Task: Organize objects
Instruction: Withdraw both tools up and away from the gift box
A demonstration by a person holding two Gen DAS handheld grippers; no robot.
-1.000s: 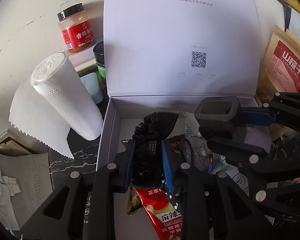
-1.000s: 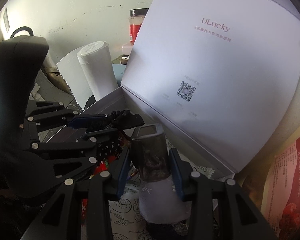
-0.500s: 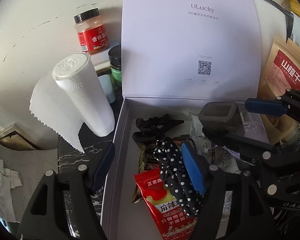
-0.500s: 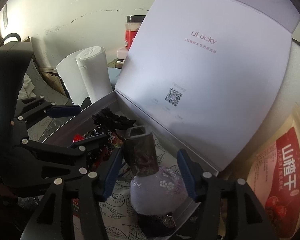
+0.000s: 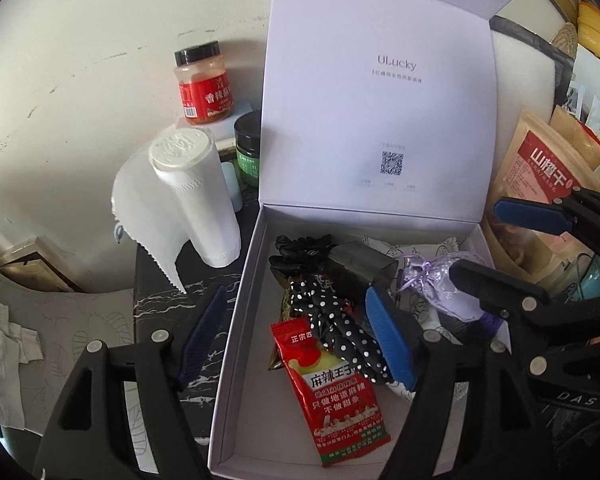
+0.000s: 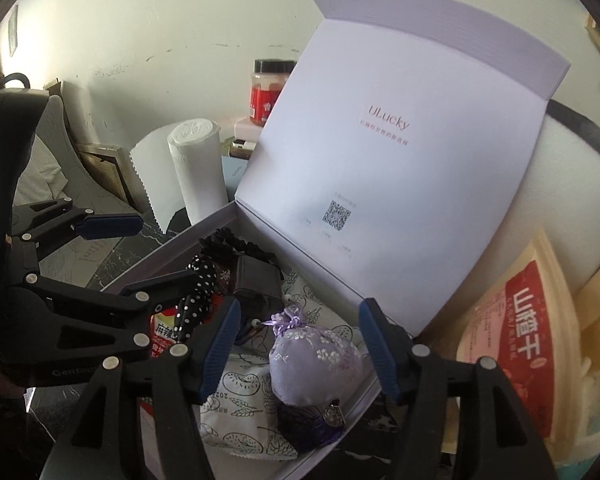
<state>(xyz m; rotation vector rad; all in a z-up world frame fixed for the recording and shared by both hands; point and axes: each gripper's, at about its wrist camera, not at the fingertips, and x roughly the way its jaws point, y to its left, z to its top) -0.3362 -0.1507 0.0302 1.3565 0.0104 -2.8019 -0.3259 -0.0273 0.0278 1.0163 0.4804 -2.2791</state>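
Note:
An open lavender box (image 5: 240, 344) with its lid up (image 5: 376, 100) holds a black scrunchie (image 5: 300, 246), a polka-dot hair tie (image 5: 340, 324), a red snack packet (image 5: 336, 396), a dark grey case (image 5: 360, 264) lying down and a purple sachet (image 5: 436, 284). My left gripper (image 5: 296, 332) is open and empty above the box's front left. My right gripper (image 6: 300, 344) is open and empty over the sachet (image 6: 312, 364) and near the case (image 6: 256, 284). The lid (image 6: 388, 168) stands behind.
A white paper towel roll (image 5: 196, 200) stands left of the box. A red-labelled jar (image 5: 204, 84) and a green jar (image 5: 248, 144) sit behind it. Red snack bags (image 5: 540, 184) lean to the right of the box. A grey mat (image 5: 60, 336) lies at left.
My left gripper let go of the black scrunchie and opened. My right gripper let go of the dark case, which now lies in the box. Both grippers drew back.

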